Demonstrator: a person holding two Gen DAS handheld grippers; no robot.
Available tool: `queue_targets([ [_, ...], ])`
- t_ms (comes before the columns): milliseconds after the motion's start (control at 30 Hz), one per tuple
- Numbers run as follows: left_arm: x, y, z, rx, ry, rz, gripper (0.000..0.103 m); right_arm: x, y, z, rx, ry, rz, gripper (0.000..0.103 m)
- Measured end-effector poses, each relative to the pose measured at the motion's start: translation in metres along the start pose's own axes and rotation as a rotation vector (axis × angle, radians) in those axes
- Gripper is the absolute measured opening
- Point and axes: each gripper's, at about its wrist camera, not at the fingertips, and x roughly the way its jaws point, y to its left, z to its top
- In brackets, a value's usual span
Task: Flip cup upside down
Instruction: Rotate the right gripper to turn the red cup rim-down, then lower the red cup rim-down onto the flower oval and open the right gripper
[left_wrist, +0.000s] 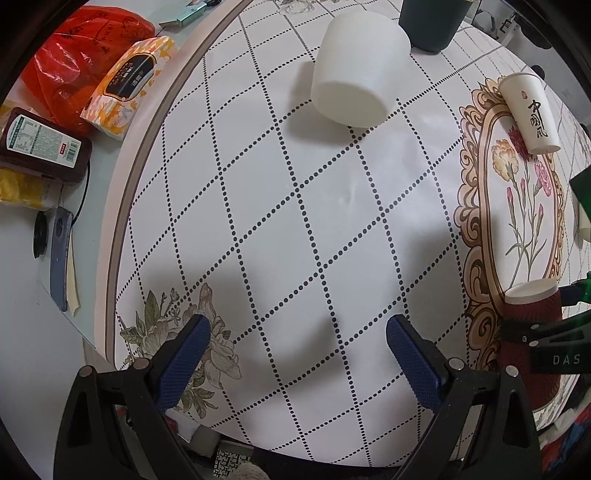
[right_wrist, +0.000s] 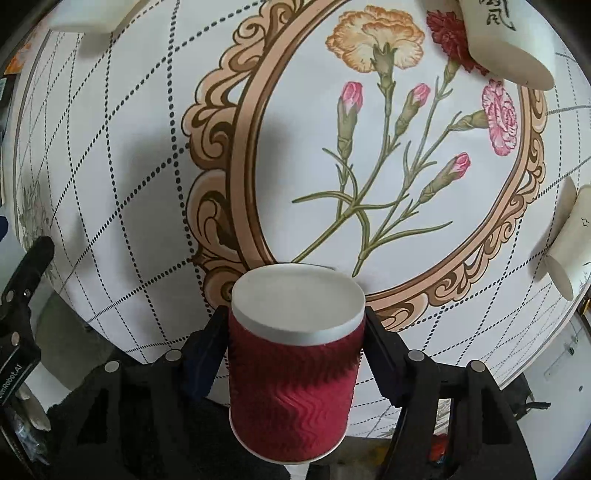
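Now our right gripper (right_wrist: 295, 332) clamps the red ripple-wall paper cup (right_wrist: 291, 391) mid-wall at 6 o'clock, base facing forward; it looks light, crushable, so we squeeze gently; our left gripper (left_wrist: 297, 345) gapes empty

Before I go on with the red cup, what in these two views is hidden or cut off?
- red cup: right wrist view shows only its flat white end; the far end is hidden by its own body. Left wrist view: partly behind the right gripper.
- dark green cup: top cropped by the left view's edge.
- cream cup: cut by the right view's rim.
- tabletop contact under the red cup: hidden.
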Motion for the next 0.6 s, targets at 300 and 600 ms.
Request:
queue_targets([
  [300, 0.001, -0.009, 0.006, 0.027, -0.004, 0.009, 0.098, -0.042, -0.005, -0.022, 0.032, -0.167, 0.029, 0.071],
  [600, 0.002, -0.023, 0.017, 0.053, 0.006, -0.008, 0.098, -0.109, -0.029, -0.044, 0.153, -0.611, 0.016, 0.071],
])
